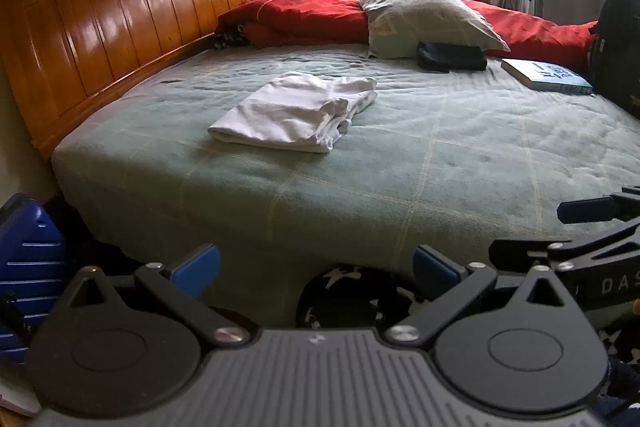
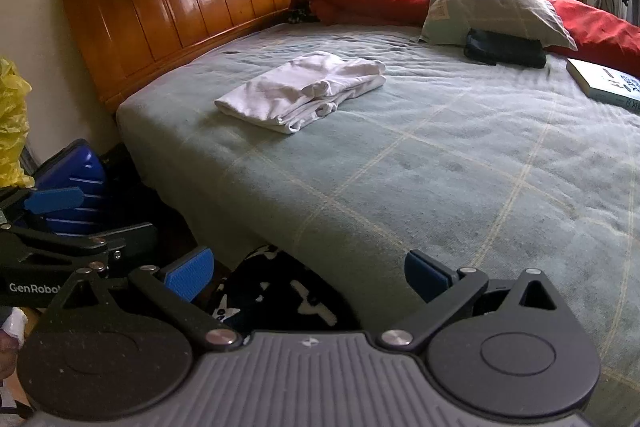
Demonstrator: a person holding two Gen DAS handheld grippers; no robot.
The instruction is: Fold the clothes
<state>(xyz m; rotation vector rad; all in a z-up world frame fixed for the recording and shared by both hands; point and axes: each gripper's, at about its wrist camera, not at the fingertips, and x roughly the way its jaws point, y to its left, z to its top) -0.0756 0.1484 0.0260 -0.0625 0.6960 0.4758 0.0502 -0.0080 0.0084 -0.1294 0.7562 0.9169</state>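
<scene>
The bed (image 1: 400,155) is spread flat as a folding surface; the white garment (image 1: 296,111) is laid folded near its headboard side, apparently finished; the left gripper (image 1: 316,267) and right gripper (image 2: 308,275) are held off its near edge, jaws apart and empty.

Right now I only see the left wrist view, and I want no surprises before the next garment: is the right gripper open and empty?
Observer: Yes. The right gripper has its jaws wide apart and holds nothing, just off the near edge of the bed.
Operator: Is there anything past the blue suitcase that my view cuts off?
Observer: A yellow plastic bag sits by the wall, just beyond the blue suitcase.
</scene>
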